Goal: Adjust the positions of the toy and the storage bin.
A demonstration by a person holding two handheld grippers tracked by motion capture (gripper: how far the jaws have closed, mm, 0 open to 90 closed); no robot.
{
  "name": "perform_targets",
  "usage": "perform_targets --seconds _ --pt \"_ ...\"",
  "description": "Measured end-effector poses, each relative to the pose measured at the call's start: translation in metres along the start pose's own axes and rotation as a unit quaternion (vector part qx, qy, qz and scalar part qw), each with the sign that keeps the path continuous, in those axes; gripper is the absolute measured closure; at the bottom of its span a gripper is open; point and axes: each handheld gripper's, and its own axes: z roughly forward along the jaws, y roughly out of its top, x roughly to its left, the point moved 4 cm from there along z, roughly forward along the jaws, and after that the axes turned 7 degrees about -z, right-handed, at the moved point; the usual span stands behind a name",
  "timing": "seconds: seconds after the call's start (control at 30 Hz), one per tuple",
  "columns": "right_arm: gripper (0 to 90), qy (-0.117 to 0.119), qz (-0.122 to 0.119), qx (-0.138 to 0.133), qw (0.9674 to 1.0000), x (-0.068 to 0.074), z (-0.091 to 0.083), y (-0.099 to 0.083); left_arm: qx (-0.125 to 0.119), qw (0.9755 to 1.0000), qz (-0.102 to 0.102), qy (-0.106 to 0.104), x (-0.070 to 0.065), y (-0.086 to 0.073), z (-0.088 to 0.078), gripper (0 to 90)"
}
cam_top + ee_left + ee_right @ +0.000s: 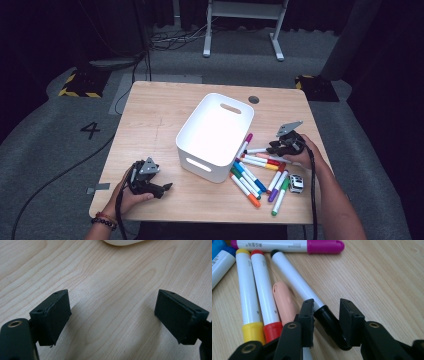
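Several capped markers [252, 176] lie scattered on the wooden table [150, 115], to the right of a white bin [200, 131]. My right gripper [274, 148] is low over the pile's far edge. In the right gripper view its jaws [325, 305] stand narrowly either side of the black cap of a white marker [294, 280] that lies on the wood. The cap sits against the left pad, and a sliver of table shows before the right pad. Beside it lie a peach cap [284, 302], a red marker [264, 290] and a yellow one [247, 290]. My left gripper [167, 187] rests open near the front left edge, over bare wood [112, 307].
A small white and black cube [296, 183] sits right of the markers, near the person's right forearm. A magenta-capped marker [287, 245] lies across the far side of the pile. The bin's rounded corner [122, 242] is just ahead of the left gripper. A round grommet [254, 99] sits behind the bin.
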Motion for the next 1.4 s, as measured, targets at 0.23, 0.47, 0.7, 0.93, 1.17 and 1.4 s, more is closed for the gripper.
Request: perform_targets --seconds 0.23,0.47,0.7,0.93,1.17,1.4 --pt "70.3 -0.005 0.009 0.017 0.9998 -0.003 -0.004 -0.016 0.001 1.0000 0.001 0.000 0.000 0.000 0.000 13.6" --pt "72.3 0.013 0.056 -0.009 0.9983 -0.004 -0.012 -0.033 -0.001 1.0000 0.001 0.003 0.000 0.001 0.001 13.4" --pt "72.3 0.004 0.070 0.014 0.9974 -0.004 -0.012 -0.029 0.000 1.0000 0.000 0.002 0.000 0.001 0.001 13.3" --pt "75.1 -0.004 0.063 0.013 0.9979 -0.003 -0.011 -0.029 -0.001 1.0000 0.002 0.008 0.000 0.002 0.001 13.2" --pt "75.3 -0.007 0.066 0.009 0.9978 0.000 -0.011 -0.027 0.000 1.0000 0.000 0.004 0.000 0.002 0.001 13.2" --pt "75.3 -0.016 0.068 -0.006 0.9975 -0.002 -0.014 -0.030 0.001 1.0000 0.000 0.004 0.000 0.002 0.002 13.3"
